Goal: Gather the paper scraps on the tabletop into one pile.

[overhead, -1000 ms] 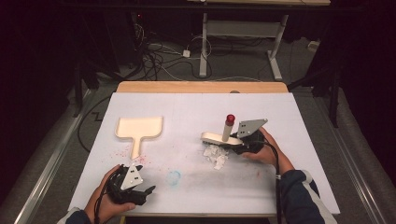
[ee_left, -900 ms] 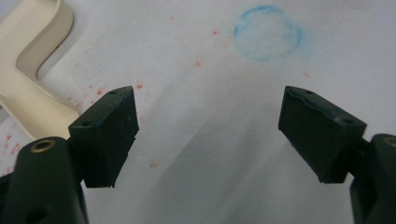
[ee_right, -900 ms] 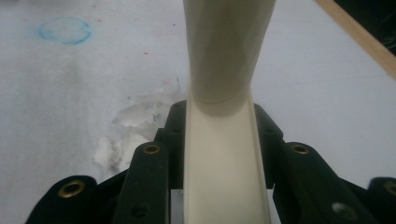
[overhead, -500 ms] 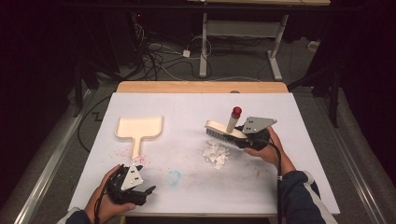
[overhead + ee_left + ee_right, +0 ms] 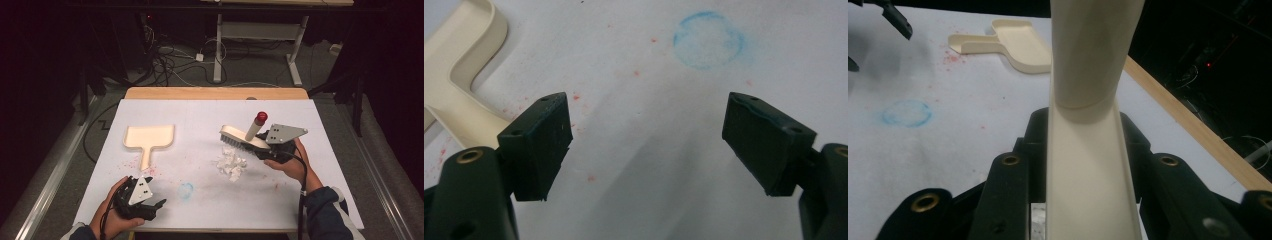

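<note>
My right gripper (image 5: 261, 148) is shut on a cream brush (image 5: 239, 138) and holds it in the air over the white table cover (image 5: 300, 200). The brush's handle slants up to a red cap (image 5: 261, 118). In the right gripper view the brush's back (image 5: 1088, 165) sits clamped between the black jaws. A small heap of crumpled white paper bits (image 5: 231, 165) lies just below the bristles. A cream dustpan (image 5: 150, 137) lies flat at the left. My left gripper (image 5: 157, 205) rests low at the front left, open with nothing between its jaws (image 5: 649, 145).
A faint blue ring mark (image 5: 186, 190) and red specks (image 5: 145, 167) stain the cover near the dustpan's handle (image 5: 459, 115). The table's wooden far edge (image 5: 215, 93) borders a dark floor with cables and a desk frame (image 5: 218, 50).
My right gripper has lifted the brush off the table and drawn it back to the right, uncovering the paper heap. The left gripper has stayed put.
</note>
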The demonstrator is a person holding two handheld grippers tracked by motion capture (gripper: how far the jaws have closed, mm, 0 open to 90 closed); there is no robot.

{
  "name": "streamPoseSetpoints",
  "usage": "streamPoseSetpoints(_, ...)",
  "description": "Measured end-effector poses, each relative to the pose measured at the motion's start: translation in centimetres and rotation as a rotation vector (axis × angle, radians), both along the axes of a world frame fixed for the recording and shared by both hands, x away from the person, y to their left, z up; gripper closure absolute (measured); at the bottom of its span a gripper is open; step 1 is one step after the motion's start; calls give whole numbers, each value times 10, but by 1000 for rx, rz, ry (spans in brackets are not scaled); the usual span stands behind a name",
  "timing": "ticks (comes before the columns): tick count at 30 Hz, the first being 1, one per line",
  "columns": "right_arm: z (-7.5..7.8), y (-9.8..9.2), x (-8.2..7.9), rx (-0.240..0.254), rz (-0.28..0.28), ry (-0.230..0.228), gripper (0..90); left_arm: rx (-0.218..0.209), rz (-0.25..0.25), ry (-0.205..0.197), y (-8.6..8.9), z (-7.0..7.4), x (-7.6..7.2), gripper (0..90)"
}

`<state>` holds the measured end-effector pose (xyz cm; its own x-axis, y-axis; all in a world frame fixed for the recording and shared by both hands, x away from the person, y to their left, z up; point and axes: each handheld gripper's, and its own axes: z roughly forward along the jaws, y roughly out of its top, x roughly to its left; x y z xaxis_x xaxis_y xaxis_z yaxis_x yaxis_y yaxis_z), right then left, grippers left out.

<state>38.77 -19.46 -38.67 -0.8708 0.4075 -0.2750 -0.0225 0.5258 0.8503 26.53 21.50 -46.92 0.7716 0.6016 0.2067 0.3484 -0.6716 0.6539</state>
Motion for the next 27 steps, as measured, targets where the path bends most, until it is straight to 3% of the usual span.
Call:
streamPoseSetpoints(4,7,5,-12,-4,3,15,673,2,-4,-11,1,1,-1,194)
streamPoseSetpoints(11,6,13,-34,-21,59,99,673,-5,-4,-7,2,2,-3,194)
streamPoseSetpoints(18,-17,23,-48,-91,151,197,674,0,-8,-13,1,1,-3,195)
streamPoseSetpoints(24,-37,26,-41,-139,230,278,673,6,-15,-6,0,2,-3,194)
streamPoseSetpoints(27,-42,27,-38,-153,239,284,673,-1,-11,-7,1,2,-2,194)
